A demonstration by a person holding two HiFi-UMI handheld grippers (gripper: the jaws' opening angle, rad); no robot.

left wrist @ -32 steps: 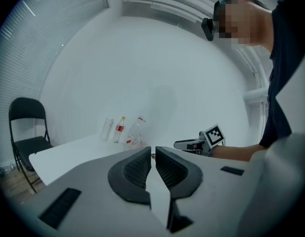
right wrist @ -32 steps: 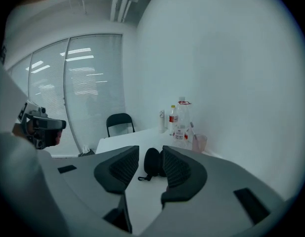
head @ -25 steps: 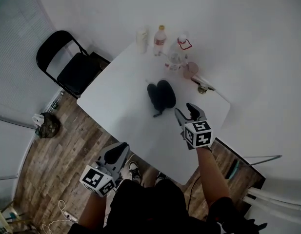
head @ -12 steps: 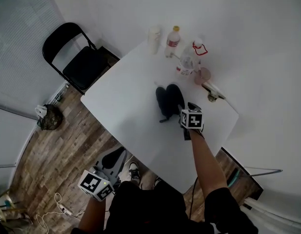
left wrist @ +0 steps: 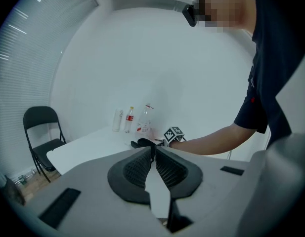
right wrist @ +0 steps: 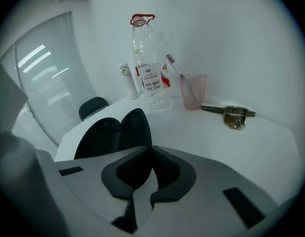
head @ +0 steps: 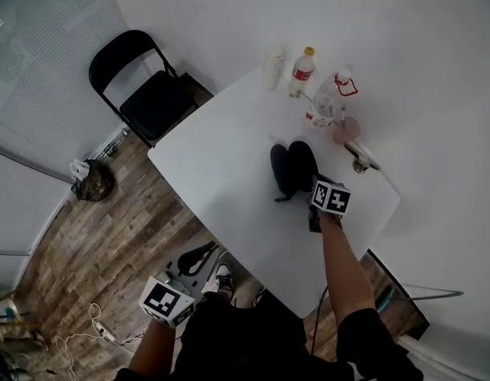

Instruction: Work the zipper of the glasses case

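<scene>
Black case (head: 292, 167) lies unzipped near the table's (head: 221, 173) middle. Right gripper (right wrist: 152, 148) is closing at its near rim, tips almost together, nothing plainly between them. Left gripper (left wrist: 153, 148), jaws pressed together, empty, hangs off the near edge

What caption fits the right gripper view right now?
Right tool, jaws closing on the rim of the open glasses case; bottle and pink cup behind.

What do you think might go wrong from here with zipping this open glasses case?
The right hand-held gripper is closing at the glasses case rim with no zipper pull visible between its jaws, so it may grab nothing.
The left hand-held gripper, shut and off the table, steadies nothing; the case could slide toward the bottle and cup.
</scene>
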